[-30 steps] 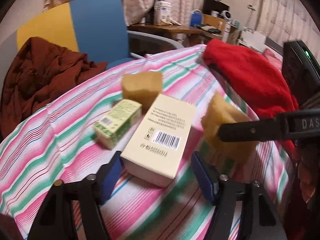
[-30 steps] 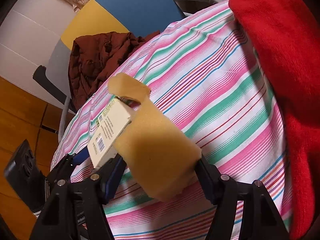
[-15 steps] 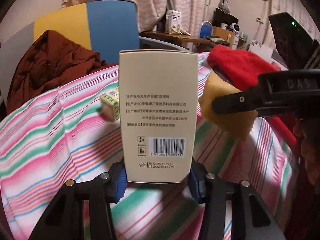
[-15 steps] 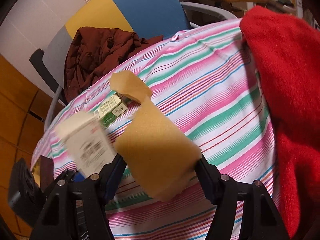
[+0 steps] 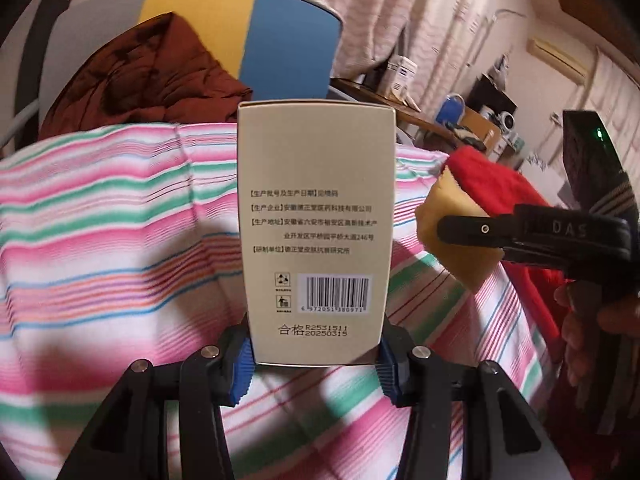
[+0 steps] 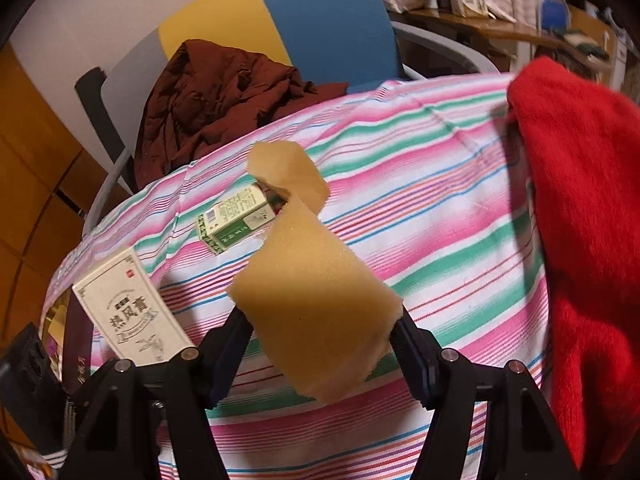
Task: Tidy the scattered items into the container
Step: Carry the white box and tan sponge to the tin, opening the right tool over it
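Two tools clamped, left [image 5: 314,364] on cream box [image 5: 314,216], right [image 6: 320,344] on sponge [image 6: 316,312], green carton [image 6: 234,220] right-view only.

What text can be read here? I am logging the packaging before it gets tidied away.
Beige box in the left claw: "合格 R2531511 20250315"
Its barcode: "6 972051 380971"
Its bracketed Chinese lines: too blurred to quote reliably.
Its front, in the right wrist view: "热风膏"
Right claw arm: "DAS", cut off.
Small green box: print too small to read.
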A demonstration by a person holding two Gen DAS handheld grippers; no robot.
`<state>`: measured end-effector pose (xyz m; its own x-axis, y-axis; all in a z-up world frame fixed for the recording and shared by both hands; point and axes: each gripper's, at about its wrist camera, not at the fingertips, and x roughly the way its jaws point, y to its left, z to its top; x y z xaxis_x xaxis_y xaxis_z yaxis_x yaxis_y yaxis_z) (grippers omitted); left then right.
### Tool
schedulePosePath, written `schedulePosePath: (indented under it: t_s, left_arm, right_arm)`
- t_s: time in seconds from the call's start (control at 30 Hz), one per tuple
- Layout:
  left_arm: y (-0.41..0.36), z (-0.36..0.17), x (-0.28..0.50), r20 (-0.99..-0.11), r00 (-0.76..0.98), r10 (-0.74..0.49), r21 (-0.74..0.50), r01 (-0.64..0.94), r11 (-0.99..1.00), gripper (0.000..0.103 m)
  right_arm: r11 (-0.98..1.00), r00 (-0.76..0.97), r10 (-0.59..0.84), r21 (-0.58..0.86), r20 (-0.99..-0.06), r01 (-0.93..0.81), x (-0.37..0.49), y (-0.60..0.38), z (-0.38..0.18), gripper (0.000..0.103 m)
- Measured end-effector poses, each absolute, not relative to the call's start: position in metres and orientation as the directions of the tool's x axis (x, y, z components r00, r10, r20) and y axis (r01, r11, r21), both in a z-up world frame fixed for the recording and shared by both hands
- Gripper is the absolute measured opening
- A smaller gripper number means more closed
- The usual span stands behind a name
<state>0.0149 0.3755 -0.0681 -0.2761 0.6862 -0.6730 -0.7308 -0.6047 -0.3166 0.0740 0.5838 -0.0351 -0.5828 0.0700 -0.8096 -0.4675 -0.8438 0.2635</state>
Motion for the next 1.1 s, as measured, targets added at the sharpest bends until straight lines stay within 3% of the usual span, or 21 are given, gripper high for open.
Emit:
schedulePosePath:
  t_s: [0.27,0.67,0.87,1.1]
  left_arm:
    - [0.326,-0.048,0.032,-0.622,-0.352,0.699,-0.280,-0.734,-0.619,0.050]
    - [0.227,-0.028,0.043,-0.580,-0.413,0.702,-0.356,-0.647,-0.675,0.050]
    - [0.180,-0.014,0.050,-0.563,-0.468,0.681,-0.346,-0.615,-0.708,0.050]
    - [0.140,-0.010,0.049,-0.550,-0.502,0.668,-0.373,-0.567,-0.734,0.050]
  right_arm:
    - [-0.893,-0.597,0.093,0.198,-0.797,-0.404,0.069,0.566,-0.029,0.069]
    - [-0.929,-0.630,0.069,0.181,-0.774,-0.324,0.067,0.546,-0.022,0.069]
    - [-0.965,-0.690,0.065,0.129,-0.720,-0.226,0.068,0.518,-0.005,0.069]
    - [-0.962,-0.671,-0.083,0.235,-0.736,-0.138,0.058,0.470,-0.004,0.069]
